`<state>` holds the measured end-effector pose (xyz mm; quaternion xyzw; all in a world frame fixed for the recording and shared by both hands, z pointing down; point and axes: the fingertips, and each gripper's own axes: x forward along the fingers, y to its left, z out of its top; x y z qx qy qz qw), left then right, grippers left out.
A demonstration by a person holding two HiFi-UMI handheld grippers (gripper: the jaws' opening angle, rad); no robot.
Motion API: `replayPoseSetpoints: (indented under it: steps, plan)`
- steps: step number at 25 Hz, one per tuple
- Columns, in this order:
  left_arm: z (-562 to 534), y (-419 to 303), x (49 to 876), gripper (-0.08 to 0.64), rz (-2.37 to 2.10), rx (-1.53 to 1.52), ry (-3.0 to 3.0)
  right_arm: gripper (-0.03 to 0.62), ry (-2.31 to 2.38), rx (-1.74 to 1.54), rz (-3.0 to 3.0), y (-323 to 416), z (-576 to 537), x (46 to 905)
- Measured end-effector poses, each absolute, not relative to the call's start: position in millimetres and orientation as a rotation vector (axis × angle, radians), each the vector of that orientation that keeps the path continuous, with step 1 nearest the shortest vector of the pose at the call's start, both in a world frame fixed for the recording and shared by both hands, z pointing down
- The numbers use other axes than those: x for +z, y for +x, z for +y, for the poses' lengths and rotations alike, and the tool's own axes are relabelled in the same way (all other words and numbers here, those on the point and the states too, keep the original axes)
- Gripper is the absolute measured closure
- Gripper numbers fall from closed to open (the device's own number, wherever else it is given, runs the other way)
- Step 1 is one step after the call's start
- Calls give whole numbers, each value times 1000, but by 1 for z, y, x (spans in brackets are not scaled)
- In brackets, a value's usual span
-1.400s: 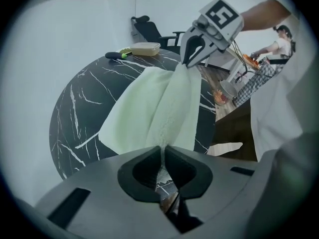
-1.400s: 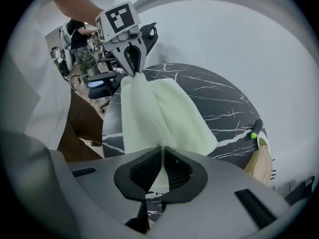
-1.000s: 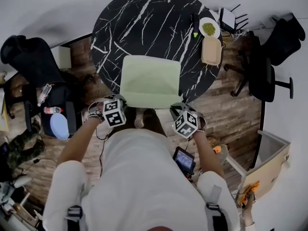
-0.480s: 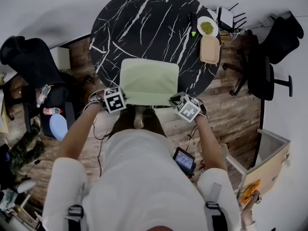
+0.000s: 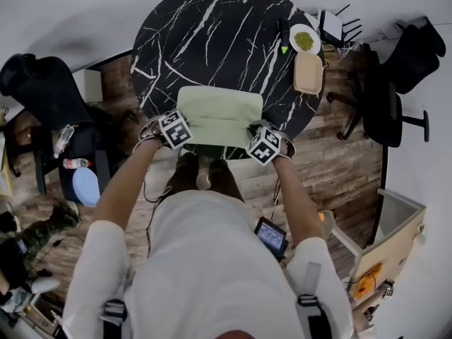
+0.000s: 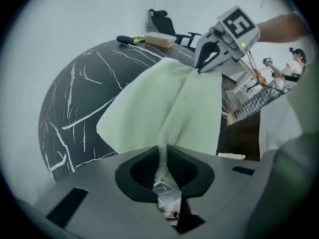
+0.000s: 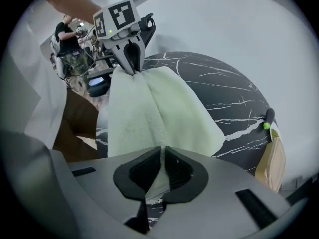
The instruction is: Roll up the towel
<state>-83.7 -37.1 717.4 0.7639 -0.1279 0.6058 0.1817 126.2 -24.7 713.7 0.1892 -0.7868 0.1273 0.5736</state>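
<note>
A pale green towel (image 5: 219, 108) lies on the near part of the round black marble table (image 5: 212, 27). My left gripper (image 5: 185, 122) is at the towel's near left corner and my right gripper (image 5: 253, 129) at its near right corner. Both point steeply down. In the left gripper view a ridge of towel (image 6: 184, 108) runs up into my left gripper (image 6: 162, 156); its jaws are opening, with the cloth still pinched between them. In the right gripper view the towel (image 7: 149, 113) rises into my right gripper (image 7: 160, 156), which is shut on its edge.
At the table's far right stand a white plate of green food (image 5: 304, 41), a tan box (image 5: 308, 73) and a dark tool with a green tip (image 5: 285, 39). Black office chairs stand at the right (image 5: 395, 104) and left (image 5: 42, 83). A person (image 6: 294, 63) stands beyond the table.
Both grippers have moved forward from beside my body onto the table's near edge and dropped lower. They brought the towel's near edge along, so the towel looks shorter from front to back.
</note>
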Motion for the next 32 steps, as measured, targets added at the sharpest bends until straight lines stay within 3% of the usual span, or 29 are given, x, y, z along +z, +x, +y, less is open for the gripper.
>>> replayPoseSetpoints:
  steps: [3,7,12,17,28,32]
  plan:
    - [-41,-84,720,505,-415,1705,2179,561,508,217,-1838,126,-32,712]
    - [-50,-90,703,462,-507,1662,2237,492,621,178,-1876,135,-43,697]
    - [-57,-106,668,443,-669,1540,2317,506,702,85,-1937,143,-41,659]
    - [-10,-92,651,390,-533,1585,2427,505,541,0,-1980,122,15,651]
    - [25,-84,718,377,-308,1899,2419,502,395,-43,-1876,123,47,708]
    - [18,-86,719,425,-317,1879,2433,525,379,-74,-1865,125,39,716]
